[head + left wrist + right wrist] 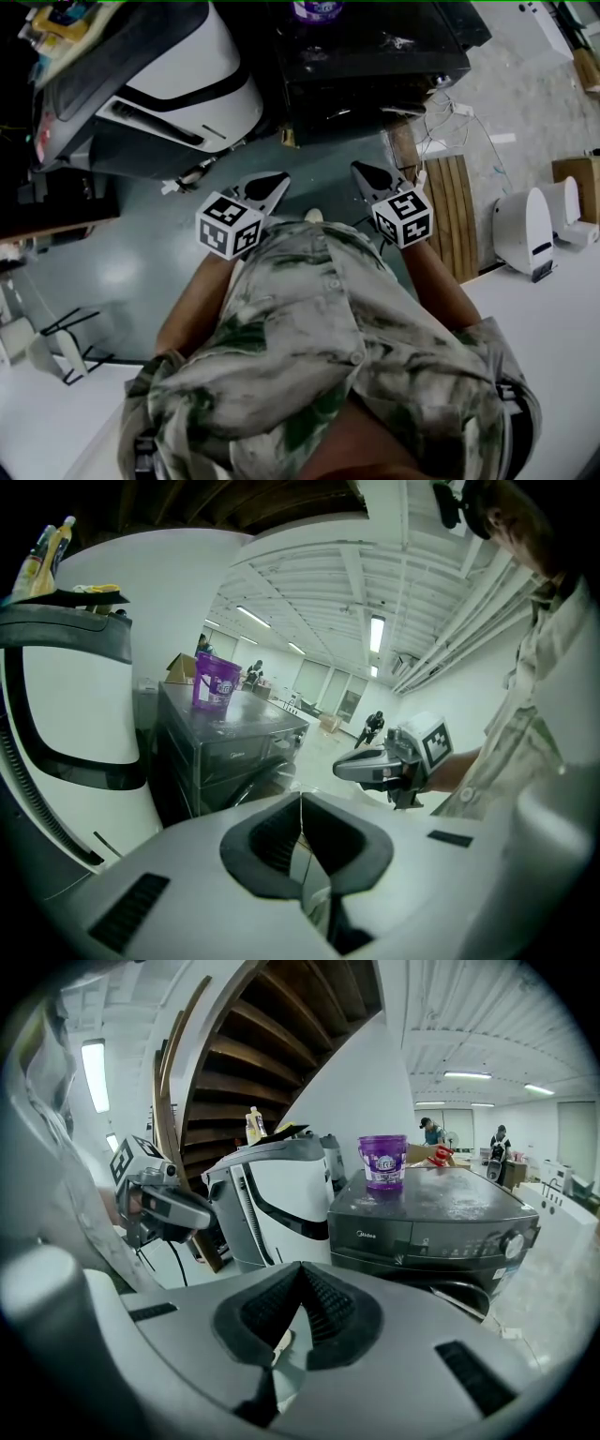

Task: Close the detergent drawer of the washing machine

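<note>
Left gripper (279, 178) and right gripper (364, 171) held before washing machine (441, 1227); fingers of both closed, empty; detergent drawer (370, 1234) seen shut.

This is a big open test hall or lab, not a home. A dark washing machine (431, 1222) stands free on a bare polished floor (141, 244), with a purple tub (382, 1162) on its lid, beside a stair (272, 1044) with wooden treads. Strip lights (377, 630) run along a high white beamed ceiling (309, 564). Cardboard boxes (178, 667) and people (500, 1143) stand far back.
</note>
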Tool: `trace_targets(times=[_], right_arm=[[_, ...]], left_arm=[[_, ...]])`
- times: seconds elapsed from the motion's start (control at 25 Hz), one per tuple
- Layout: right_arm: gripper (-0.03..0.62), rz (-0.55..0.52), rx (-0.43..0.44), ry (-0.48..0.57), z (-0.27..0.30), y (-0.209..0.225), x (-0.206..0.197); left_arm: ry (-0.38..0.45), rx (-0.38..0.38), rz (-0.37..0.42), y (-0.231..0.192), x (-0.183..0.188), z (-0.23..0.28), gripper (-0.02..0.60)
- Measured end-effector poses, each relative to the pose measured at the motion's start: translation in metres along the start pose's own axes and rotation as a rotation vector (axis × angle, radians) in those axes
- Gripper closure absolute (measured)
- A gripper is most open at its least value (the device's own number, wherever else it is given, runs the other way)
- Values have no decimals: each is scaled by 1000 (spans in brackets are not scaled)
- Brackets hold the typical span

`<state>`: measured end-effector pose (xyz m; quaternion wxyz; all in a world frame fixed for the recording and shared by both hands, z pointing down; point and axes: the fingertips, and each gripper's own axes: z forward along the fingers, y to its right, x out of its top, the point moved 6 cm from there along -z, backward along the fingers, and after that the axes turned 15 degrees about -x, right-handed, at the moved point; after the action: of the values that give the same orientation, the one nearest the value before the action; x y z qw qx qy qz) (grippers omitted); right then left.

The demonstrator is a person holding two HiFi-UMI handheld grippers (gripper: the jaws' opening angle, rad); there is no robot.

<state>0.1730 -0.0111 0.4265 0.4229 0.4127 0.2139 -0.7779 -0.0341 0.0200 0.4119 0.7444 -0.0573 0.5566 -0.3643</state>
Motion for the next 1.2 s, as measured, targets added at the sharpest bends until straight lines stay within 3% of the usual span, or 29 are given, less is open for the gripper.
trace_targets(times=[1.2], right_arm=[[572, 14, 42, 2, 0, -2, -4]], left_arm=[[-14, 9, -28, -9, -7, 10, 557]])
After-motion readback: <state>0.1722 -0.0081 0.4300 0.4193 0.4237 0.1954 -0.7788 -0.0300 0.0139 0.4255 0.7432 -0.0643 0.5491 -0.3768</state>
